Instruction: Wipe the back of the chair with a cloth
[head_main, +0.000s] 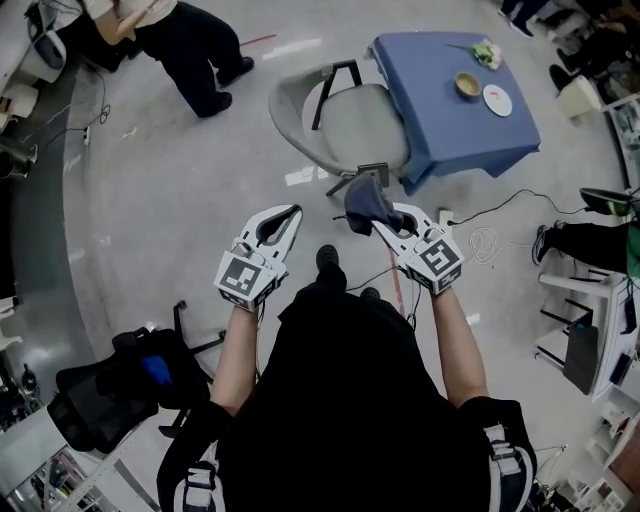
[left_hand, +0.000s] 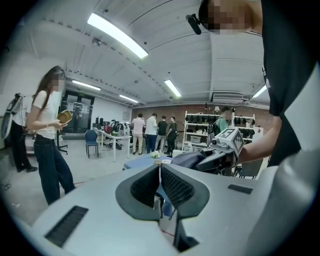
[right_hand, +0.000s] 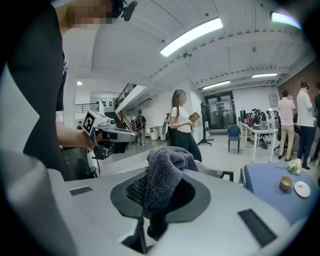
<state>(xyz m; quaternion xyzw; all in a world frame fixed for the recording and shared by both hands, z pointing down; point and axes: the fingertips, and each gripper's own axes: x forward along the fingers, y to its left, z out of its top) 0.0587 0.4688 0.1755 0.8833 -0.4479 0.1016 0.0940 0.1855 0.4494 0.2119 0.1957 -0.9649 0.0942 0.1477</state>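
Here my right tongs (head_main: 392, 222) were clamped on the dark cloth (head_main: 365, 203), near the grey chair (head_main: 350, 125). My left tongs (left_hand: 160, 172) were pressed together with nothing between them.

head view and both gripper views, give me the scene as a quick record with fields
left gripper: jaws shut, nothing between them
right gripper: shut on dark grey cloth, bunched above the jaws
chair: grey, in front of both grippers, beside the table; cloth not yet on its back
table: blue cover, holds a bowl and a plate
bystander: standing beyond the chair
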